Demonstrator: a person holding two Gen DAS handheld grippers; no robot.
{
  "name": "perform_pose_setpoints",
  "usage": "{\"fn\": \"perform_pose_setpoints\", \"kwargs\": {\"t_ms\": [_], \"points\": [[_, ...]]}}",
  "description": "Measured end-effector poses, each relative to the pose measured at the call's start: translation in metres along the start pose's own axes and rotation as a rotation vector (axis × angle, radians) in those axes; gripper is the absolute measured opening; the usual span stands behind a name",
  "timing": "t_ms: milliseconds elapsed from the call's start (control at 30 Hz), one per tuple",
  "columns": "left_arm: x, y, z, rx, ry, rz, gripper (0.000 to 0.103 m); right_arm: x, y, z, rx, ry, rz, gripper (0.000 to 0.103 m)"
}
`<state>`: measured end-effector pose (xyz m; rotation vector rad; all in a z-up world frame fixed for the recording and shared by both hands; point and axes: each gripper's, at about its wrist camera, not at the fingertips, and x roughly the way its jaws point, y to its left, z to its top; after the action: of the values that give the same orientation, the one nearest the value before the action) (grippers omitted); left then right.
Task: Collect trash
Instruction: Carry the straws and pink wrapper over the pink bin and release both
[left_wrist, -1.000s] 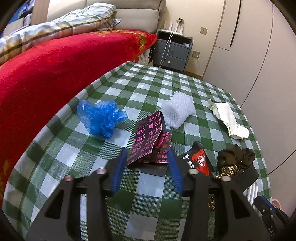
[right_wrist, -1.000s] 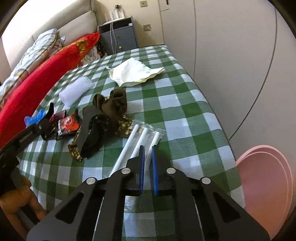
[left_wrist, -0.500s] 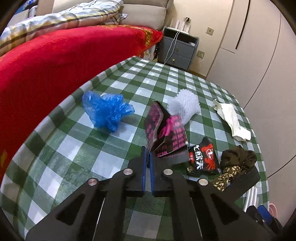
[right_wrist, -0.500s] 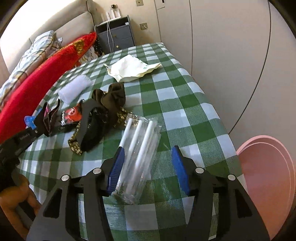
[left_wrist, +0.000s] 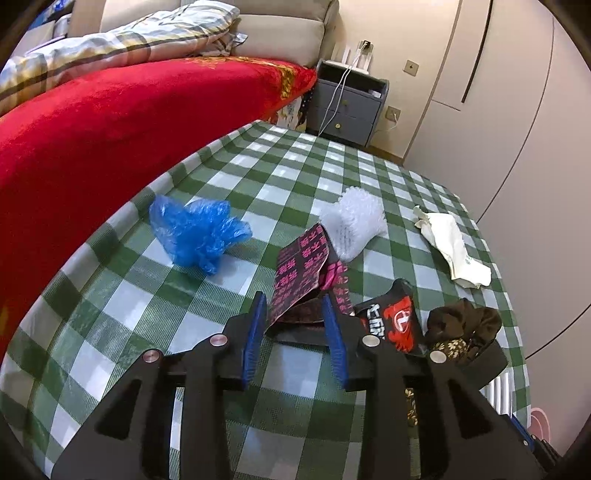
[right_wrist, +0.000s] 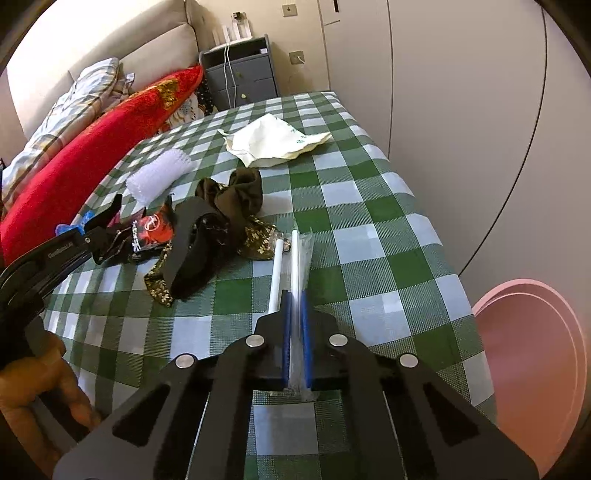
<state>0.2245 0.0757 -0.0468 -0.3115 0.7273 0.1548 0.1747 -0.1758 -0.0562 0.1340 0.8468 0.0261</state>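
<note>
1. Since half a second back, my right tongs (right_wrist: 294, 325) have swung from wide apart to clamped on the straw pack (right_wrist: 301, 258), while my left tongs (left_wrist: 297, 332) have gone from pinched shut to parted again, and they are opening now.
2. The surface (right_wrist: 369, 236), under its green check cloth, carries all the litter; the pink bin (right_wrist: 532, 369) sits off its right edge, low.
3. The pack lies near the surface's front edge, running away from me: clear film round long white straws, one straw showing outside the blue pads on the left.
4. The black-and-pink wrapper (left_wrist: 301, 273) stands between the left tongs' pads, folded like a tent. I see no pad pressing on it, so I judge it loose.
5. Other scraps: a white paper bag (right_wrist: 275, 142) at the far side, a blue bag (left_wrist: 195, 230), white foam (left_wrist: 352, 223), a red packet (left_wrist: 397, 319), a brown wrapper (right_wrist: 236, 199).
6. To do this well, I'd lift the pack level and slowly, since slick film may slip, then carry it over the bin.
7. On the left, I'd close lower on the wrapper's fold.
</note>
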Motion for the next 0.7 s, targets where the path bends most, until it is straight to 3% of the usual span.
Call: {"fn": "perform_pose_setpoints", "kwargs": {"t_ms": [133, 200, 233, 700], "points": [[0.003, -0.001, 0.001, -0.001, 0.005, -0.013, 0.031, -0.004, 0.002, 0.002, -0.005, -0.013, 0.009, 0.006], [0.003, 0.0, 0.001, -0.003, 0.006, -0.017, 0.006, -0.005, 0.002, 0.003, -0.008, -0.018, 0.014, 0.006], [0.003, 0.0, 0.001, -0.001, 0.005, -0.013, 0.003, -0.006, 0.003, 0.003, -0.01, -0.021, 0.016, 0.006], [-0.04, -0.003, 0.0, 0.021, -0.041, -0.055, 0.001, -0.045, 0.005, 0.012, -0.052, -0.122, 0.034, 0.006]]}}
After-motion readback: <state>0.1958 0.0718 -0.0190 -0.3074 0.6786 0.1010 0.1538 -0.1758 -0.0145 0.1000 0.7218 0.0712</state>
